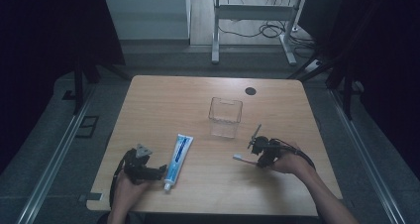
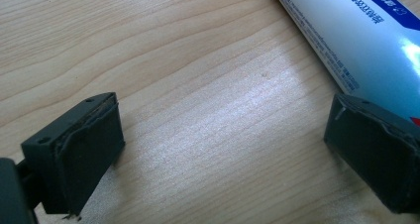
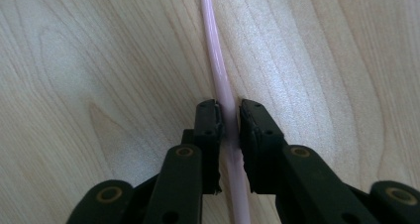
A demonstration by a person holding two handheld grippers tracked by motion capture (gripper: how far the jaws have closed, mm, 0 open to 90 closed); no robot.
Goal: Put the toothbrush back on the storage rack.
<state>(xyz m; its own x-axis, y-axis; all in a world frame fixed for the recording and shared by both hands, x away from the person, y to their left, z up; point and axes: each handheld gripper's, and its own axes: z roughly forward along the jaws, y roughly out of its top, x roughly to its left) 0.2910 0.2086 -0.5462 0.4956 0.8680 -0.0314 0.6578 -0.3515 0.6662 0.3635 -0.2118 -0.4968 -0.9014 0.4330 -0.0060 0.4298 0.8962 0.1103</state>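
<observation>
Holding a gripper in each hand, a person reaches in from the bottom edge of the high view onto a light wooden table [image 1: 208, 90].

At the lower left of that view sits the left gripper [image 1: 159, 172]. Its jaws are wide apart and nothing is between them. In the left gripper view, the two black pads [image 2: 91, 149] stand far from each other over bare wood. One pad is at the lower left and the other is at the lower right. A toothpaste tube [image 2: 364, 40] lies just beside the pad on the right, running up to the upper right corner of the frame.

In the high view the toothpaste tube [image 1: 177, 160] is white and blue. It lies flat just to the right of the left gripper, with its small cap end nearest the bottom of the frame.

At the lower right of the high view is the right gripper [image 1: 255, 151]. It is squeezed onto a pink toothbrush [image 1: 243, 159], which lies on the table and sticks out to the left of the gripper. In the right gripper view, the jaws of the right gripper [image 3: 230, 122] pinch the thin pink handle of the toothbrush [image 3: 218, 65] from both sides. The handle runs straight up to the top of that frame.

Farther back, near the middle of the high view, stands a clear plastic box [image 1: 225, 116]. It is well apart from both grippers.

At the far edge of the table is a small black round spot [image 1: 250, 90].
</observation>
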